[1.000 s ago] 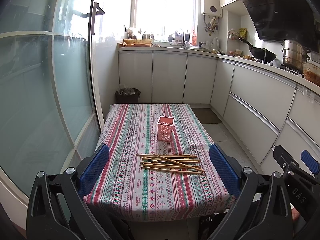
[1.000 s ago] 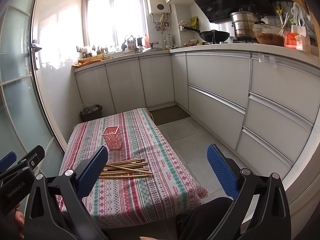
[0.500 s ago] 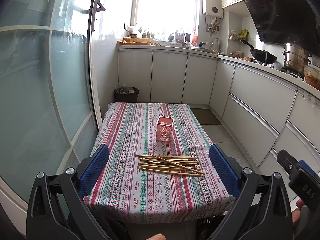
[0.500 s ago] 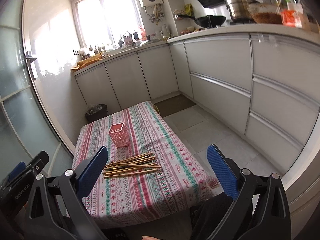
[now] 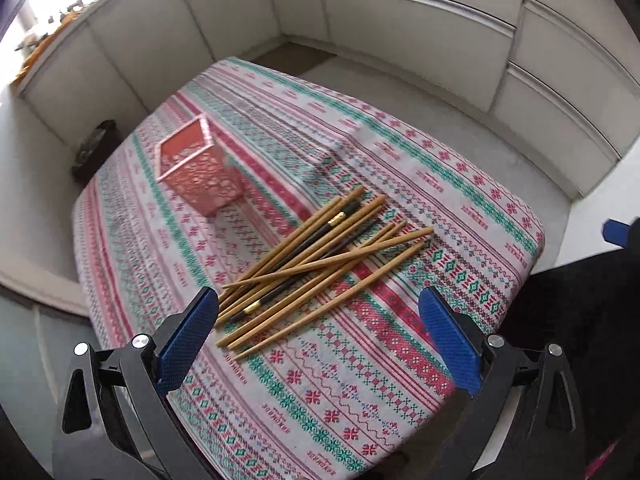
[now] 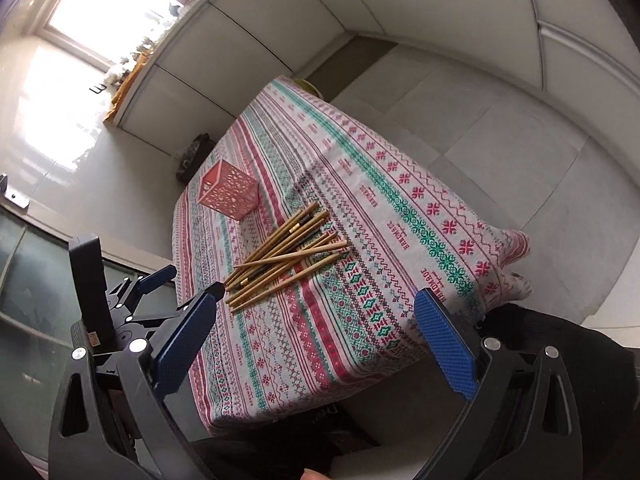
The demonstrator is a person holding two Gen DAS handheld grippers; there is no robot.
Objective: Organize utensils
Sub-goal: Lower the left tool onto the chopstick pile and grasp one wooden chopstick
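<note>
A loose pile of several wooden chopsticks (image 5: 316, 264) lies on the patterned tablecloth (image 5: 360, 380); it also shows in the right wrist view (image 6: 288, 260). An empty pink perforated holder (image 5: 196, 168) stands upright beyond the pile, also in the right wrist view (image 6: 228, 192). My left gripper (image 5: 320, 336) is open and empty, hovering just above the near end of the pile. My right gripper (image 6: 316, 336) is open and empty, higher and further back over the table's near edge. The left gripper's body (image 6: 132, 300) shows at the left of the right wrist view.
White kitchen cabinets (image 5: 400, 32) run along the far and right sides. A dark bin (image 6: 192, 152) stands on the floor beyond the table. Tiled floor (image 6: 500, 128) lies to the right. A glass door (image 6: 36, 280) is on the left.
Both grippers have tilted downward and moved in over the table; the left one has come close above the chopsticks. The chopsticks and holder have not moved.
</note>
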